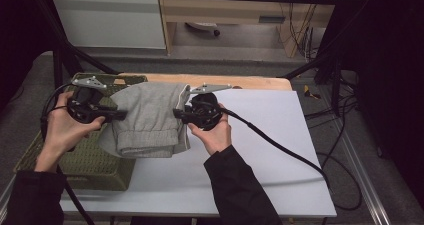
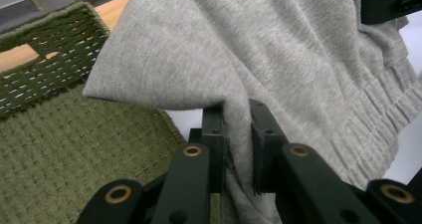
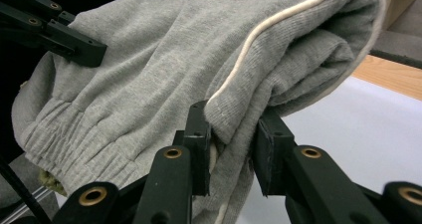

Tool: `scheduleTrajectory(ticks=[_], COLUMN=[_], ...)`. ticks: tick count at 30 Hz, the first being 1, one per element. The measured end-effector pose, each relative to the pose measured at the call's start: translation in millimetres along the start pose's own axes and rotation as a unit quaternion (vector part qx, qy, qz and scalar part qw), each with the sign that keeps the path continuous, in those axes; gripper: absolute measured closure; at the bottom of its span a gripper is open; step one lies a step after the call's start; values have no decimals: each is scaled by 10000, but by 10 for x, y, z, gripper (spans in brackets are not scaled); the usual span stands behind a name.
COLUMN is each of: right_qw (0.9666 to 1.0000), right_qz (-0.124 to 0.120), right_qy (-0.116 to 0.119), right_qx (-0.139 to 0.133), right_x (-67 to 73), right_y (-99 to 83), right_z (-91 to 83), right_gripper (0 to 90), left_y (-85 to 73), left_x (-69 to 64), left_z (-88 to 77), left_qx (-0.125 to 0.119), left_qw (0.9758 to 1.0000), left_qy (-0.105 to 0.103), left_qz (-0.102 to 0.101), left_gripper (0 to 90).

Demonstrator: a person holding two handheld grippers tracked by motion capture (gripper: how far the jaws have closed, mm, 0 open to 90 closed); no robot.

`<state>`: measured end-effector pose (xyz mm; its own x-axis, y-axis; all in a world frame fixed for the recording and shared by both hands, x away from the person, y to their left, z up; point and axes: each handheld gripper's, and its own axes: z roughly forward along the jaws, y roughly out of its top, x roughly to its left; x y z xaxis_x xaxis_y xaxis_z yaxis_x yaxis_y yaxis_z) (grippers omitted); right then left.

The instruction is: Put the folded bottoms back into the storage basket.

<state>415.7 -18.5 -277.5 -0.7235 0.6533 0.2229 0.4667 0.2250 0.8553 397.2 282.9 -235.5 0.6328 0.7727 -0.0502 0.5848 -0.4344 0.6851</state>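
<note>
A folded grey sweat garment with a ribbed cuff hangs between my two grippers, over the right side of a green woven basket. My left gripper is shut on the garment's left edge; in the left gripper view the grey garment is pinched between its pads. My right gripper is shut on the garment's right edge, and the right gripper view shows the folded garment with white piping clamped between its pads. The left gripper's jaw tip grips the far edge there.
The white table sheet lies to the right and in front. A wooden board edge runs along the back. Black frame bars and loose cables stand at the right. A black cable trails from my right gripper.
</note>
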Motion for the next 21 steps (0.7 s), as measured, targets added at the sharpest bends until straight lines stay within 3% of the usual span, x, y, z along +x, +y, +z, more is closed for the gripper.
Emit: scheduleTrajectory(ticks=[21], right_qw=[9999], right_qz=[43], right_qy=[127], right_qx=[-102], right_x=[179], right_y=[125], right_z=[221], right_gripper=[717], left_y=[-69], left_x=[230], left_z=[-176], left_qx=[-10], left_qw=[9998], left_qy=[189], left_qz=[-96], left_gripper=[800])
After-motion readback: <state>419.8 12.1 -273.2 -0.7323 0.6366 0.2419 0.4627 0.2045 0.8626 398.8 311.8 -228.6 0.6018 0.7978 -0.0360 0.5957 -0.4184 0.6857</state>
